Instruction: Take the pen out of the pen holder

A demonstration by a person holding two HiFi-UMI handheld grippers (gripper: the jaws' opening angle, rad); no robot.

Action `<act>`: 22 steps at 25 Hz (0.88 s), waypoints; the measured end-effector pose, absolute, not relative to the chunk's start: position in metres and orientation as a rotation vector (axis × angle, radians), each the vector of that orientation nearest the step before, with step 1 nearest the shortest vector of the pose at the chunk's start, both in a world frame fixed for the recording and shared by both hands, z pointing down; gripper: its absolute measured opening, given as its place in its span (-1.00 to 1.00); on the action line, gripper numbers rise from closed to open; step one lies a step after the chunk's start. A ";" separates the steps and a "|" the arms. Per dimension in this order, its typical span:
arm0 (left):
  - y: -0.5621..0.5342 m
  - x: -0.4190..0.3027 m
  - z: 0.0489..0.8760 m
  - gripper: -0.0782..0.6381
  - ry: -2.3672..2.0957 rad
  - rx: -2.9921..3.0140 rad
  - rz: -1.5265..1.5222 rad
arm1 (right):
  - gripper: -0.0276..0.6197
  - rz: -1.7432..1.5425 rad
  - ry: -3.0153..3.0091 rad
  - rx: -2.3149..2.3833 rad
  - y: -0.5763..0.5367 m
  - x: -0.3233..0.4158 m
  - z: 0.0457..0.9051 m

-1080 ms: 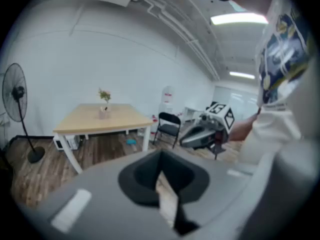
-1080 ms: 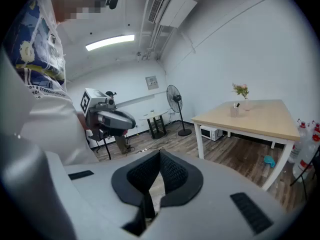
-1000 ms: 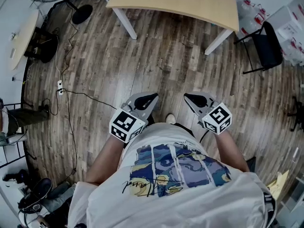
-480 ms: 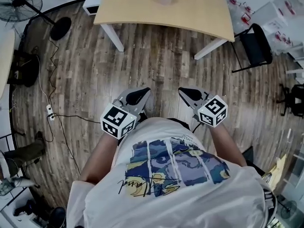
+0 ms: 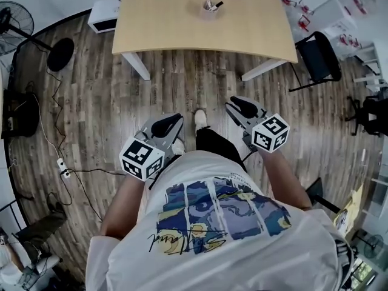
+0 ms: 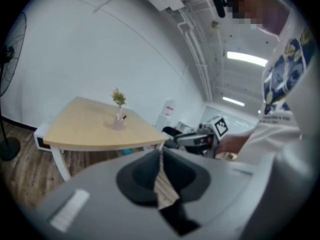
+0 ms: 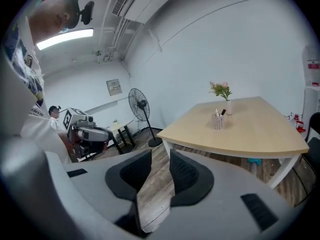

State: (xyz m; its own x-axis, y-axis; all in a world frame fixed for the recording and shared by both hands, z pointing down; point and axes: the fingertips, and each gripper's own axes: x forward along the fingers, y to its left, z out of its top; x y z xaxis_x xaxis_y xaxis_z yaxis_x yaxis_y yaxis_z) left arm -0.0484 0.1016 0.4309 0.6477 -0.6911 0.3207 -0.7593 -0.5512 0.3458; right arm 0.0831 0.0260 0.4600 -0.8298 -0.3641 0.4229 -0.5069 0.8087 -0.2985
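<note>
A small pink mesh pen holder (image 5: 209, 9) with pens in it stands on the light wooden table (image 5: 182, 29), far ahead of both grippers. It also shows in the left gripper view as the pen holder (image 6: 118, 122) and in the right gripper view as the pen holder (image 7: 217, 120). My left gripper (image 5: 176, 119) is held over the floor at waist height; its jaws meet at the tips, empty (image 6: 160, 151). My right gripper (image 5: 233, 103) is level with it, and its jaws are opening with only floor showing between them (image 7: 160, 155).
A vase of flowers (image 7: 223, 96) stands behind the holder. A black chair (image 5: 318, 56) is right of the table, a standing fan (image 5: 18, 20) and cables (image 5: 60, 162) to the left, a white box (image 5: 103, 14) by the table's left corner. Plank floor lies between me and the table.
The person has walked towards the table: table and pen holder have come further into the head view and nearer. Both grippers have been carried forward with the body.
</note>
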 end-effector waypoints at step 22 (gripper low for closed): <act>-0.162 -0.097 0.422 -0.77 -1.334 2.263 0.368 | -0.39 0.850 -2.643 0.906 -0.402 0.048 0.535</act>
State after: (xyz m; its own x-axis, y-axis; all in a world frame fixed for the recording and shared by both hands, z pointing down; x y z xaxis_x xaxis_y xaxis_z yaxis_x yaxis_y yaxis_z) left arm -0.0966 -0.1618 0.4219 0.4871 -0.7427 0.4594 -0.8732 -0.4062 0.2691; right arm 0.0480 -0.4021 0.5355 -0.7854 -0.4910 0.3771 -0.6187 0.6423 -0.4524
